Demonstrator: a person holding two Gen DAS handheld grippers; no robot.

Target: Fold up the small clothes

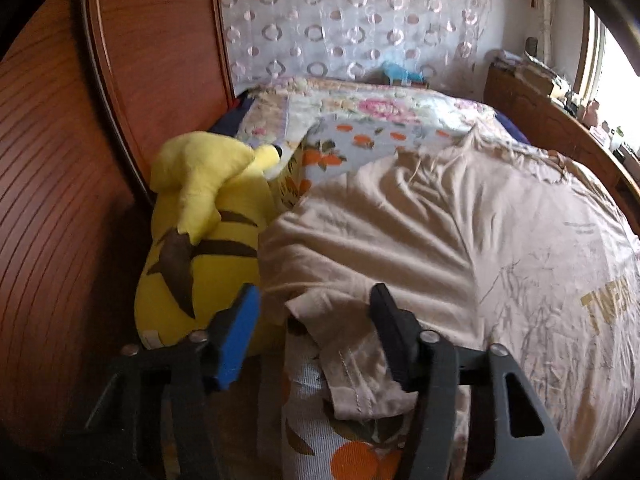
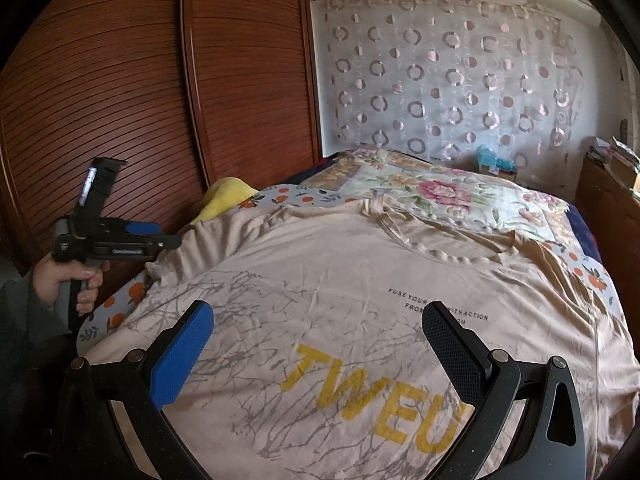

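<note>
The beige T-shirt (image 2: 360,280) lies spread face up on the bed (image 2: 460,196), directly under and ahead of both tools; it looks light, limp and prone to wrinkling, so a hem or sleeve edge is the sensible place to pinch. The left hand-held gripper (image 1: 316,320) stands half open with the sleeve cuff (image 1: 352,364) bunched between its jaws; whether the pads press it yet I cannot tell. The right hand-held gripper (image 2: 320,336) hangs wide and empty above the printed chest. Left of the left tool a yellow plush toy (image 1: 208,240) crowds the sleeve against the wooden wardrobe (image 1: 80,160), leaving little room there; ahead and to the right the bed lies open.
</note>
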